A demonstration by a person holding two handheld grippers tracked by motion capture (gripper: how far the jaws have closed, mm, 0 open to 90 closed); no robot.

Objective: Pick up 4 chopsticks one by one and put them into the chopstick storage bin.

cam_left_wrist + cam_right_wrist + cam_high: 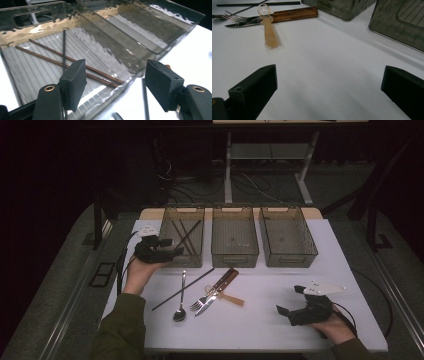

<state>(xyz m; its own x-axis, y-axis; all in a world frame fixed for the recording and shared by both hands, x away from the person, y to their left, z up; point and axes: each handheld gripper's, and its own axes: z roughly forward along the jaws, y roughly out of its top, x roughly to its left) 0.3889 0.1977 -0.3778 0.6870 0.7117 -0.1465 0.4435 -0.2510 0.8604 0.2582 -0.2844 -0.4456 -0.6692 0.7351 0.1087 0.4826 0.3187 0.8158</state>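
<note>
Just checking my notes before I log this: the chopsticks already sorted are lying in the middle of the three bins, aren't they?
Not quite: the chopsticks lie in the leftmost bin, not the middle one. The high view shows them there, next to the left gripper, and the middle bin holds none.

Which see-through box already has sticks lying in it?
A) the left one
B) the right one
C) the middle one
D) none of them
A. In the high view the chopsticks lie crossed inside the left box, while the middle box and the right box hold nothing; the left gripper view shows the same sticks on the box floor.
</note>
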